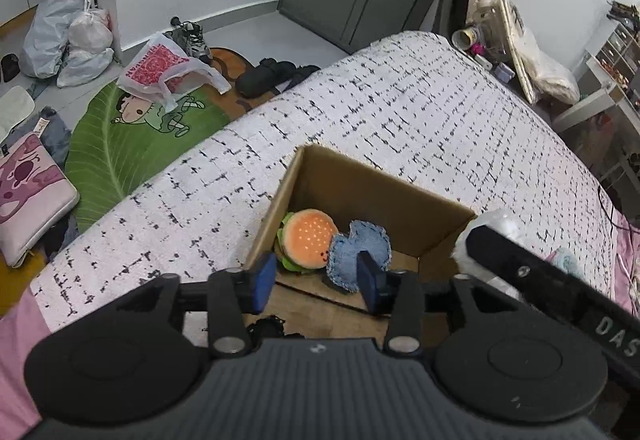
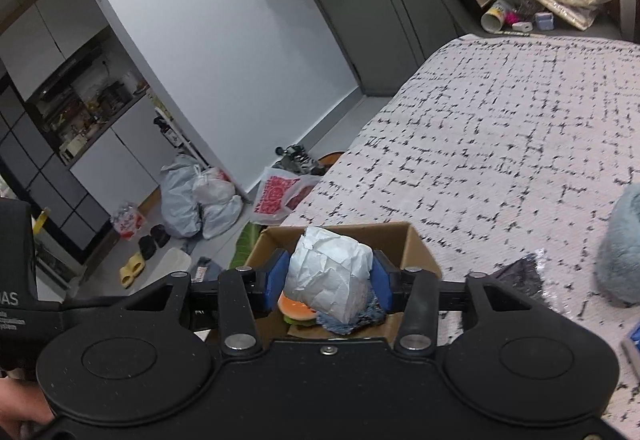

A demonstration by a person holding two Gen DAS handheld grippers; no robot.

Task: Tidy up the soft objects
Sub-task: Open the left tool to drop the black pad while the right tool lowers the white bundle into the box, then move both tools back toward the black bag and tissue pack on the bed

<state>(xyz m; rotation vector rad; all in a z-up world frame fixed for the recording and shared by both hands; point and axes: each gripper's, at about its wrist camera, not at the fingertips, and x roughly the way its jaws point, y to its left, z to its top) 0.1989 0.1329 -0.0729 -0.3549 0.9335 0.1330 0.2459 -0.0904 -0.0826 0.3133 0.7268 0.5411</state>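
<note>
Pinching crinkled white paper wad (image 2: 330,276) between right fingers (image 2: 280,278), left fingers (image 1: 264,278) parted, empty, above cardboard box (image 1: 384,196)

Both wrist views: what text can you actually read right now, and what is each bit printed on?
"DAS": white letters on the right gripper's black body, cut off at the frame edge.
"AS": same marking on the left gripper's body; the small lines beneath are too small to read.
Red print on the white plastic bag: too blurred to read.

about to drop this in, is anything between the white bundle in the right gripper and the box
Nothing visible blocks it. The white bundle hangs over the open cardboard box; below lie only the burger plush and denim piece. The left gripper is open at the near edge.
</note>
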